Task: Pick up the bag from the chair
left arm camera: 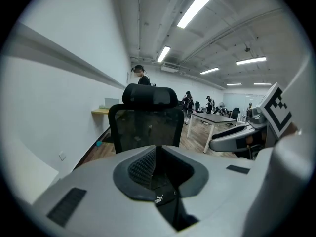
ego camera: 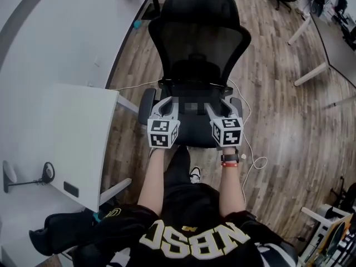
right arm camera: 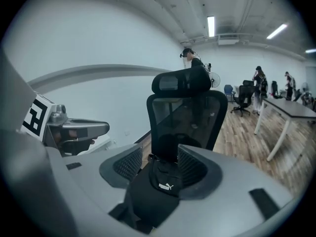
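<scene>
A black office chair (ego camera: 200, 38) stands in front of me, its mesh back upright. On its seat lies the black bag (ego camera: 192, 121), hard to tell from the dark seat. My left gripper (ego camera: 161, 105) and right gripper (ego camera: 220, 105) reach over the seat's front, side by side, one at each end of the bag. In the left gripper view, a black strap with a white logo tag (left arm camera: 165, 197) is pinched in the narrow gap of the left gripper (left arm camera: 160, 181). In the right gripper view, bunched black bag fabric (right arm camera: 160, 189) fills the gap of the right gripper (right arm camera: 158, 172).
A white table (ego camera: 72, 138) stands close on the left, and white desk legs (ego camera: 311, 74) on the right. A white cable (ego camera: 253, 160) trails on the wooden floor by the chair. People and desks (left arm camera: 212, 118) are far back in the room.
</scene>
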Motion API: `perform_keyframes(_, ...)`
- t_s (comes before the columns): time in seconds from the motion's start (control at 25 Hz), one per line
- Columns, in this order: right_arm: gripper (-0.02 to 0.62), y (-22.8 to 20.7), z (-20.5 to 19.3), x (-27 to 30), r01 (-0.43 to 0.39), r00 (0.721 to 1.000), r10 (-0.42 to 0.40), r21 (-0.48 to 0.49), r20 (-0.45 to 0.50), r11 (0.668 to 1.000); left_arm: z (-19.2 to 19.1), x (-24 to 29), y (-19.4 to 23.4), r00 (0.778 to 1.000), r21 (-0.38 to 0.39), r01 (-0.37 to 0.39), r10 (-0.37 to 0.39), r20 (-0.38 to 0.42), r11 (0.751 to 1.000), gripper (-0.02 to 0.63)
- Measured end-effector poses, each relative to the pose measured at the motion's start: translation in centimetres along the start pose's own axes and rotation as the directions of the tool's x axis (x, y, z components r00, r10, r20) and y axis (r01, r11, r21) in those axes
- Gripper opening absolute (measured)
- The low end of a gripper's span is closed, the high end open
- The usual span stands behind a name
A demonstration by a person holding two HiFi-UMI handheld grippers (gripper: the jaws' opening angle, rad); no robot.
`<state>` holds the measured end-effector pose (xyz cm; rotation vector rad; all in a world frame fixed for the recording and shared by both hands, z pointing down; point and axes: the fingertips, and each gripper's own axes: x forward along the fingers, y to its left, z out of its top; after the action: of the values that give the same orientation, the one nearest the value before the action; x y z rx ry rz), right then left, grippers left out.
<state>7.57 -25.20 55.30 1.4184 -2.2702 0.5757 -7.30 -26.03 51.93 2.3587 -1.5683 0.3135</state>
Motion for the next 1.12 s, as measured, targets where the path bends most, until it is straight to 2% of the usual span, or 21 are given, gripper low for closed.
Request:
perform_keyframes(0.12, 0.232, -0.6, -0.7, 2.9, 0.001, 0.999, 0.000, 0.024, -0.043, 1.000, -1.7, 2.3, 1.2, 0.998, -0.017, 0.013, -0.014, -0.061, 1.000, 0.057)
perform_keyframes(0.24, 0.238, -0.7, -1.5, 5.8, -0.002, 0.996, 0.005, 0.046, -0.084, 0.999, -3.7, 4.3, 2.8, 0.992, -0.036, 0.025, -0.029, -0.119, 0.999, 0.142)
perform_keyframes(0.32, 0.239, -0.9, -2.1, 7.6, -0.004, 0.994, 0.010, 0.060, -0.111, 0.998, -5.0, 5.8, 3.7, 0.986, -0.051, 0.030, -0.038, -0.161, 0.998, 0.166)
perform_keyframes(0.52, 0.259, -2.0, -4.0, 12.1, 0.016, 0.982, -0.001, 0.079, -0.187, 0.997, -8.8, 9.7, 6.2, 0.966, -0.087, 0.008, -0.030, -0.258, 0.996, 0.184)
perform_keyframes(0.72, 0.281, -3.4, -5.9, 16.1, 0.029, 0.968, -0.007, 0.083, -0.252, 0.996, -12.7, 13.1, 8.2, 0.943, -0.140, -0.013, -0.034, -0.331, 0.990, 0.244)
perform_keyframes(0.92, 0.325, -5.9, -9.4, 19.9, 0.052, 0.946, -0.020, 0.088, -0.324, 0.995, -16.8, 16.4, 10.0, 0.912, -0.175, -0.023, -0.051, -0.407, 0.984, 0.296)
perform_keyframes(1.12, 0.331, -8.3, -13.6, 23.4, 0.061, 0.921, 0.002, 0.150, -0.389, 0.987, -20.2, 20.4, 11.4, 0.881, -0.177, -0.014, -0.071, -0.467, 0.984, 0.308)
